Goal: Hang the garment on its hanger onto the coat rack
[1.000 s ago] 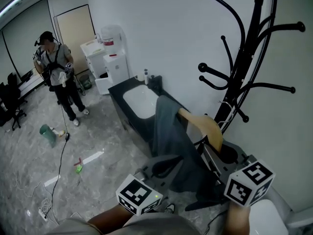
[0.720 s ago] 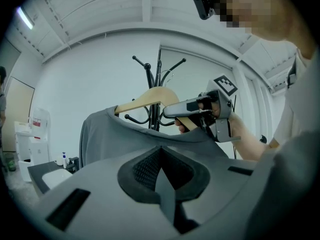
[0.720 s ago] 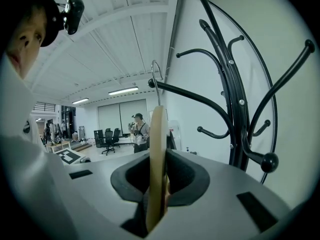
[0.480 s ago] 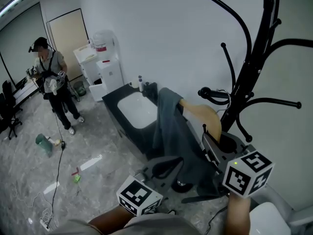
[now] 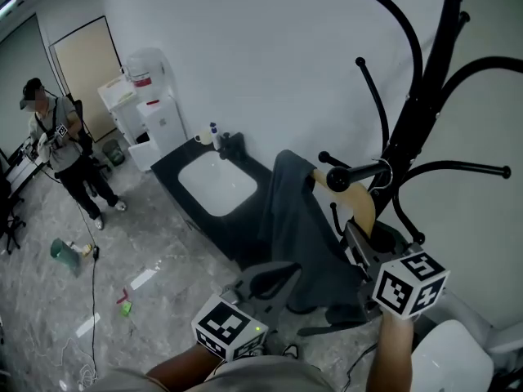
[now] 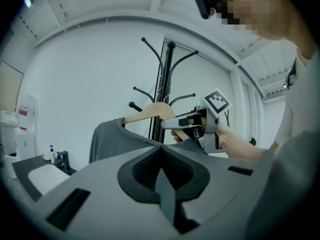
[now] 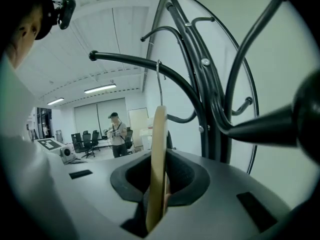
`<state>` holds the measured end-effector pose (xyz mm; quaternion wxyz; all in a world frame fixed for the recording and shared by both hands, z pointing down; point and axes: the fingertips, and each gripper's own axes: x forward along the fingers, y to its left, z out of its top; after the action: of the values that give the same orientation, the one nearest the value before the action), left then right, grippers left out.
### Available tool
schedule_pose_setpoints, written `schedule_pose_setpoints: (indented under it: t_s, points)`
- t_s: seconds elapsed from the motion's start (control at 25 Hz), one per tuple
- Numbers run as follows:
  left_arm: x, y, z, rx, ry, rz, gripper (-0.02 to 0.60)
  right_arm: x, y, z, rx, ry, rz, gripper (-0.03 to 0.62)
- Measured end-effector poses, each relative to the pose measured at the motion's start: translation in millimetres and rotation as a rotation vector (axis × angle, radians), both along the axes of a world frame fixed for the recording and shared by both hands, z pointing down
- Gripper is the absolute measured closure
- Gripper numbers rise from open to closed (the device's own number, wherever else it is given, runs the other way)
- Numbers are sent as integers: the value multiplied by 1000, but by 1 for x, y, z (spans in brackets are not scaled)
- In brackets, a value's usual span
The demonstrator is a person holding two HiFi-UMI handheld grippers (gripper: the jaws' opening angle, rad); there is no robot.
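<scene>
Our right tool (image 7: 159, 191) pinches the one hanger (image 7: 159, 149), hook up, long axis near level. Our left tool (image 6: 163, 184) pinches the one garment (image 5: 296, 233) beside one coat rack (image 5: 426, 96).

Jaws clamped on wooden hanger (image 7: 157, 159), coat rack (image 7: 207, 109) close behind

White wall (image 5: 245, 47), grey marbled floor (image 5: 147, 243), dark counter (image 5: 169, 172) with white basin (image 5: 216, 188), beige door (image 5: 82, 68).
</scene>
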<state>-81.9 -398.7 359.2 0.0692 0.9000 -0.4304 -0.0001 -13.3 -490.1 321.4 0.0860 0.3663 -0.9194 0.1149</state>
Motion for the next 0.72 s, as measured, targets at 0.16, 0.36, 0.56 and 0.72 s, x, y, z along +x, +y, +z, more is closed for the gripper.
schedule_pose_setpoints:
  t_s: [0.16,0.36,0.56,0.72]
  points:
    - [0,-7,8,-22,0,3,575,17,-22,25,-25,32,77,533]
    - [2,-14,11,-28,-3,5,575,32,-40,49,-56,43,123,533]
    - [6,-15,12,-30,0,14,575,37,-45,54,-8,65,132,533]
    - [13,-15,13,-38,-4,28,575,45,-41,52,43,100,151,500]
